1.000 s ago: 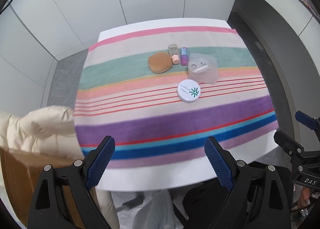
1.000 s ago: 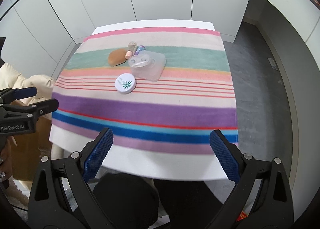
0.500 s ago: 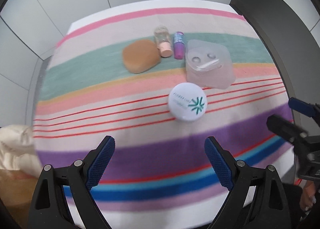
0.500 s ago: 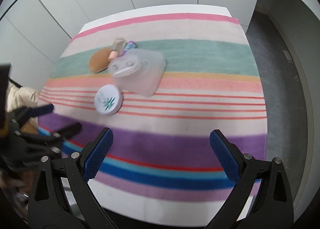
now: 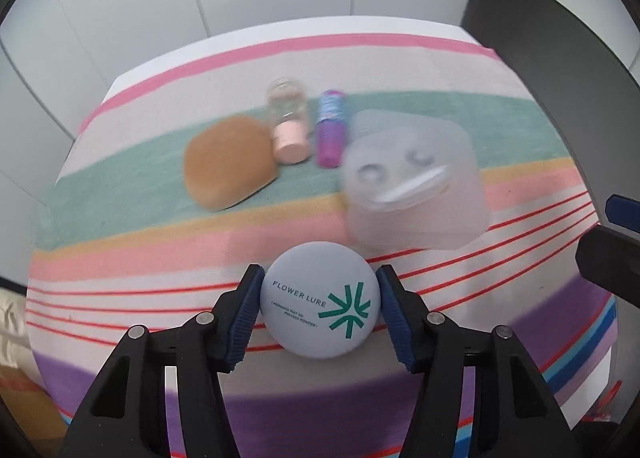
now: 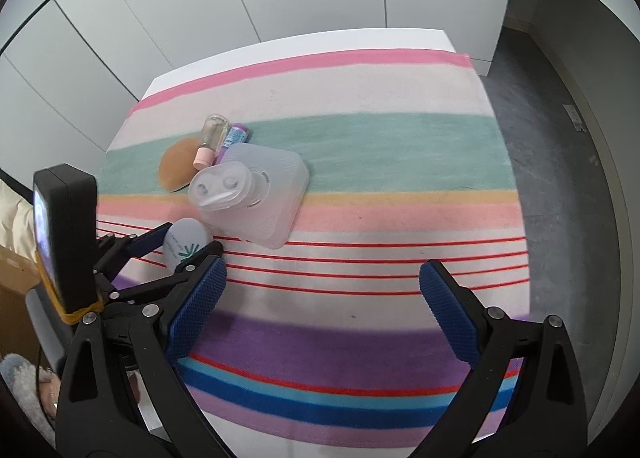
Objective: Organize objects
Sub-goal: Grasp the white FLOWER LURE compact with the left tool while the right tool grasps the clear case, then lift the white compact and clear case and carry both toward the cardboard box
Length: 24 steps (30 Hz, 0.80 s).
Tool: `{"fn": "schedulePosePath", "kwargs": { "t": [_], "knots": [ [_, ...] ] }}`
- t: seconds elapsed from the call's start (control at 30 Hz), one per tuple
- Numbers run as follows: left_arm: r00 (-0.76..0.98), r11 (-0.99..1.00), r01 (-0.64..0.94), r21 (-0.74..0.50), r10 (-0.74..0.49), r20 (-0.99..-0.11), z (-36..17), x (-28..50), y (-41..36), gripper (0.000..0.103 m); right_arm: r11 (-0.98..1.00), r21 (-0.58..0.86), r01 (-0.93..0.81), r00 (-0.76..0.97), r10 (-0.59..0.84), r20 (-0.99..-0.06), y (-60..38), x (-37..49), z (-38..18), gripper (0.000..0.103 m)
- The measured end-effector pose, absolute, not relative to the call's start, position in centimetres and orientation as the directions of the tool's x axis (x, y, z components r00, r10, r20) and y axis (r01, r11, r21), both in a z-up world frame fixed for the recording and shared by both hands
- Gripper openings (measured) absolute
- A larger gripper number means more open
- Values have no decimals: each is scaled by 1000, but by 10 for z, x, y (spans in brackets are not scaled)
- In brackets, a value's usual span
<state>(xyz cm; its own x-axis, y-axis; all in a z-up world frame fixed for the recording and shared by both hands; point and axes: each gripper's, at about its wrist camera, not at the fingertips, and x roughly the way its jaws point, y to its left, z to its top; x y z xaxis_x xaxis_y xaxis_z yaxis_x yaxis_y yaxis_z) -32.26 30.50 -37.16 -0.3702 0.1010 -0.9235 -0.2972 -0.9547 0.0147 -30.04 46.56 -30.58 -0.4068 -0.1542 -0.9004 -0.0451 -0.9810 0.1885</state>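
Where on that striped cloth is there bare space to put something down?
The right half of the striped tablecloth, right of the frosted plastic box, is bare, and so are the purple and blue stripes near the front edge. It is crowded at left: tan sponge, clear bottle, purple tube, and round white compact.

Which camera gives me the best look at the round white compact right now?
The left wrist view: the round white compact fills the foreground between the closing left gripper, lid lettering readable, pads at both sides. The right wrist view shows it small at the left edge, partly hidden by that gripper's fingers.
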Motion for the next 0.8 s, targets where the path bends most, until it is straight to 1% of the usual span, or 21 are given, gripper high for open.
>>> {"fn": "schedulePosePath", "kwargs": {
  "t": [0.2,0.37,0.43,0.47,0.53,0.63,0.8],
  "knots": [
    [-322,-984,-176,5,53,-945,-373,-336,255,58,-981,182,66,-435,-192,-880,418,-324,-314,99],
    [-312,-988,-151,37,12,-950,-372,-340,231,58,-991,102,90,-447,-131,-885,380,-351,-332,98],
    [-310,-988,-153,39,10,-951,-372,-339,227,58,-994,79,81,-434,-106,-895,372,-360,-341,91],
    [-311,-987,-153,38,11,-950,-372,-339,226,58,-996,37,78,-447,-68,-892,368,-362,-342,79],
    [-316,-987,-158,41,11,-949,-371,-338,228,58,-996,-41,84,-463,-3,-886,361,-364,-341,61],
    [-325,-984,-170,54,4,-946,-370,-336,229,58,-997,-31,71,-454,-5,-891,362,-364,-339,61],
    [-312,-984,-173,34,22,-950,-369,-333,229,58,-999,-12,45,-446,-9,-895,368,-365,-336,61]
  ]
}}
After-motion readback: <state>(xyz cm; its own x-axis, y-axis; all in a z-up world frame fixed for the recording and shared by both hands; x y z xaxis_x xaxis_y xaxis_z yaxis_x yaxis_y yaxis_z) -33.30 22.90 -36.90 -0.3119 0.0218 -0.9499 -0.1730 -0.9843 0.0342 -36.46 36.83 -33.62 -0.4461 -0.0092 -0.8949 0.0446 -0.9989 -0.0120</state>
